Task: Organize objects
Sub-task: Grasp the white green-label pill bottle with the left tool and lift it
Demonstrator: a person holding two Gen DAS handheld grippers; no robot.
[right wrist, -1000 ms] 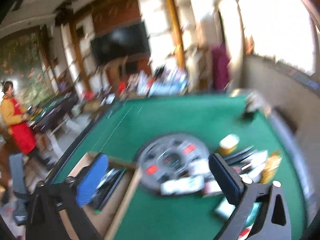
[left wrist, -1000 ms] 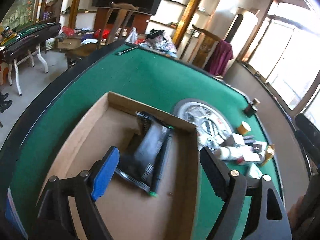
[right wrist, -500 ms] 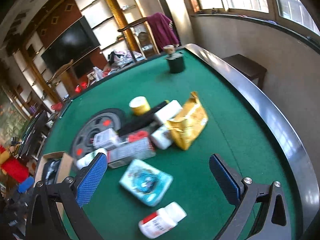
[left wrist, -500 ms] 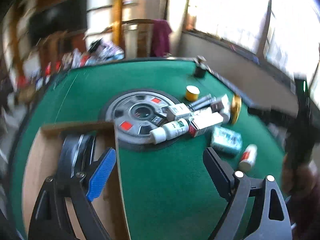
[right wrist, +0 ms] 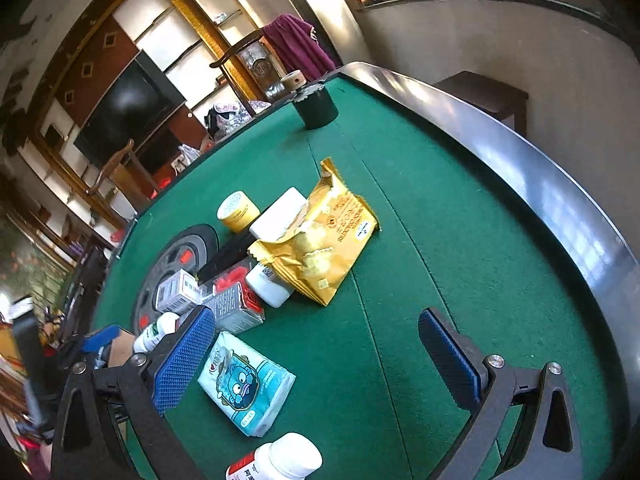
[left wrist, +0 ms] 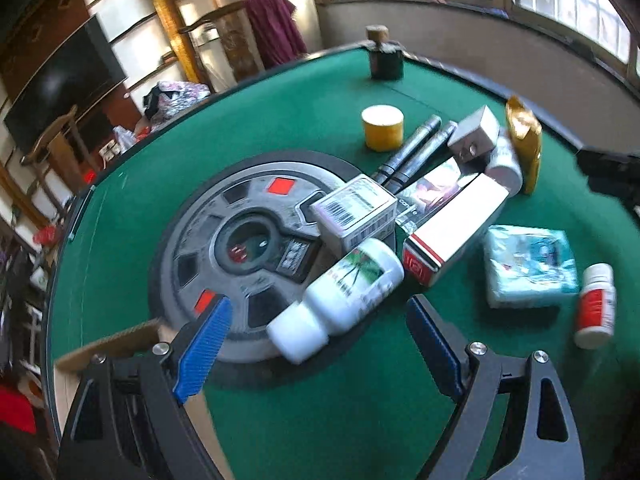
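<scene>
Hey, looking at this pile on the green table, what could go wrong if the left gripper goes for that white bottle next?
1. The white bottle lies on its side, leaning on the barcode box at the grey disc's edge; a nudge could roll it away.
2. The red-and-white box lies close beside it, so the open left gripper may catch that too.
3. The cardboard box corner sits just under the left finger and could snag it.

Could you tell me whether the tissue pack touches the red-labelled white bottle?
Apart: the left wrist view shows green felt between the tissue pack and the red-labelled bottle.
</scene>
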